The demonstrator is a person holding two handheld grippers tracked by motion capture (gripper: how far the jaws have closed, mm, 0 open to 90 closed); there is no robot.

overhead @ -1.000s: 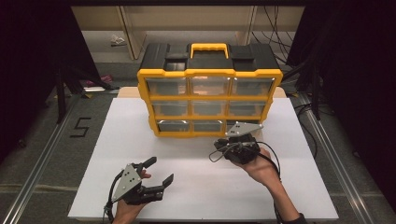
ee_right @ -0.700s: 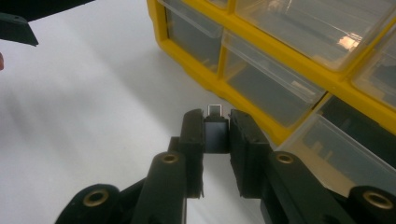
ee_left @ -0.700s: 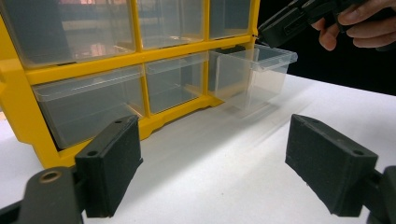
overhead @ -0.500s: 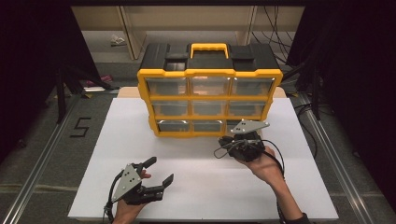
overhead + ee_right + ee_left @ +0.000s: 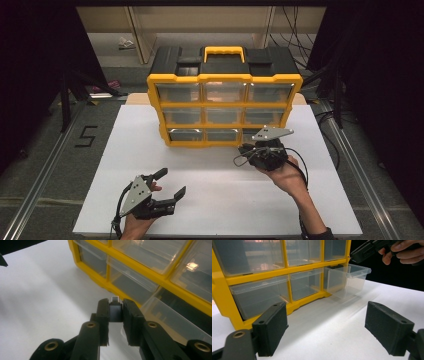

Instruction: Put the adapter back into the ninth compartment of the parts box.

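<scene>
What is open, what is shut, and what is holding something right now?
Yellow organizer: upright on the white table.
Bottom right drawer: pulled part way out, looks empty.
Other drawers: pushed in.
Left gripper: open, holding nothing, low over the table.
Right gripper: shut on a small dark block, beside the open drawer.
Small dark block: pinched between the gripper pads, off the table.
</scene>
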